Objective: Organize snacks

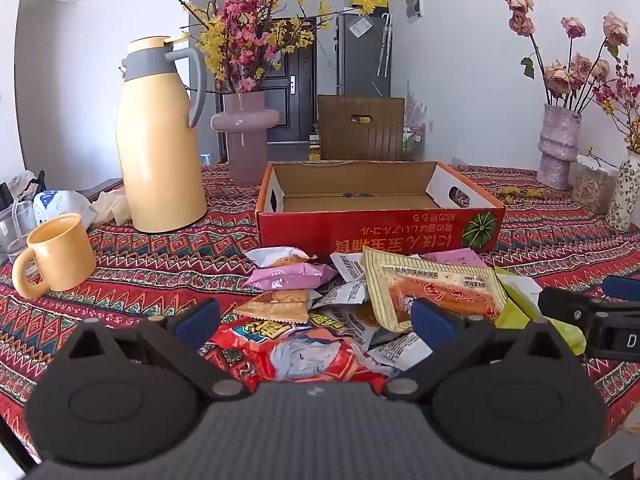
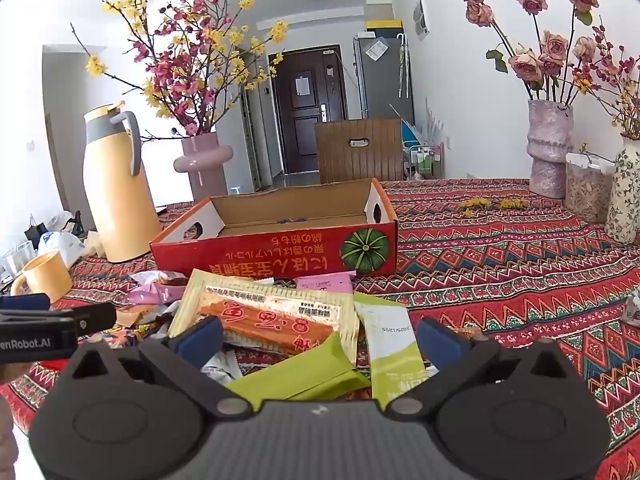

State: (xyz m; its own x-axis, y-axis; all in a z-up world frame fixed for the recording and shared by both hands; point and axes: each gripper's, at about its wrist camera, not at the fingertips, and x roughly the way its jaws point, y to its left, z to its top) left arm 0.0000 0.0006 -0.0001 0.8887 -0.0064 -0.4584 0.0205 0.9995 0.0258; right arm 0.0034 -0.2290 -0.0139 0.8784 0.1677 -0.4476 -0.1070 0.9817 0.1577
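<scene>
A pile of snack packets lies on the patterned tablecloth in front of an empty red cardboard box (image 1: 376, 230) (image 2: 276, 252). The pile holds a large red packet (image 1: 304, 350), a pale yellow packet with an orange strip (image 1: 434, 290) (image 2: 272, 312), green packets (image 2: 304, 372), pink ones (image 1: 292, 274) and several small ones. My left gripper (image 1: 316, 320) is open and empty above the red packet. My right gripper (image 2: 318, 338) is open and empty above the green packets; it also shows at the right edge of the left wrist view (image 1: 592, 316).
A yellow thermos jug (image 1: 160, 140) and a yellow mug (image 1: 56, 256) stand left of the box. A pink vase with blossoms (image 1: 244, 136) stands behind. Vases of dried roses (image 2: 550, 148) and a clear container (image 2: 588, 188) stand at the right. A wooden chair back (image 1: 360, 128) is beyond the table.
</scene>
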